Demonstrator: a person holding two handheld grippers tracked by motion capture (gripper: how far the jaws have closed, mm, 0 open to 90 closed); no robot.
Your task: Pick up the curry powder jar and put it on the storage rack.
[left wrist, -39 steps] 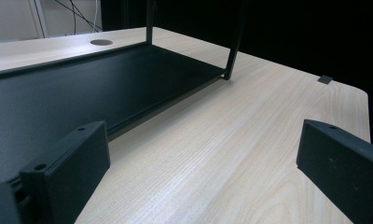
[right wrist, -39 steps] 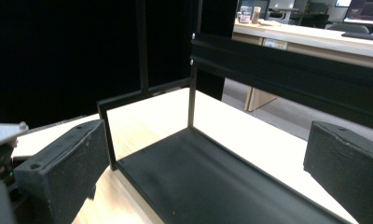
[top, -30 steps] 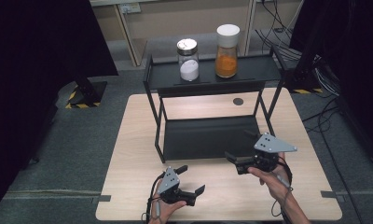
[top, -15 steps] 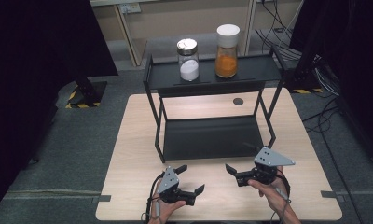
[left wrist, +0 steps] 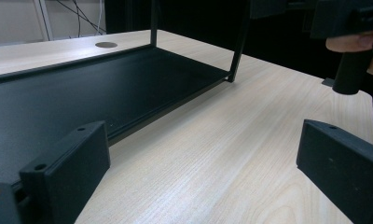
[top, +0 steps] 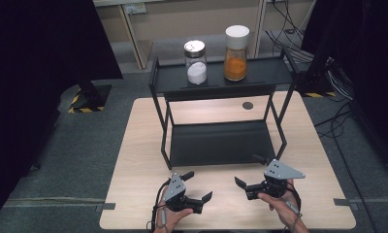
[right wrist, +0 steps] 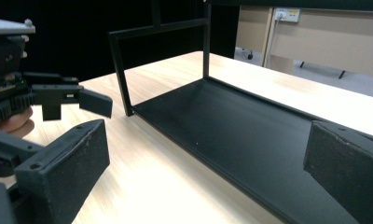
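Your left tongs (top: 205, 200) rest low over the near edge of the bench (top: 138, 160), jaws spread wide with nothing between them; your right tongs (top: 244, 187) face them across a short gap, jaws likewise parted and empty. Compared with a second ago, the right tongs have dropped back from the front edge of the rack (top: 216, 143) toward you and now sit level with the left pair, which has hardly moved. Judged from this, both hands are at a resting or starting pose, and no grasp is under way.

Just ahead of both tongs lies the rack's lower shelf (right wrist: 250, 135), bare and dark; in the left gripper view its front lip runs close beyond the left jaw. Higher and farther ahead, on the top shelf, stand the jar of white powder (top: 196, 62) and, beside it toward your right tongs, the jar of orange powder (top: 236, 53), both upright and well apart from either pair. Reaching either jar probably calls for a lift up and forward over the shelf rail.
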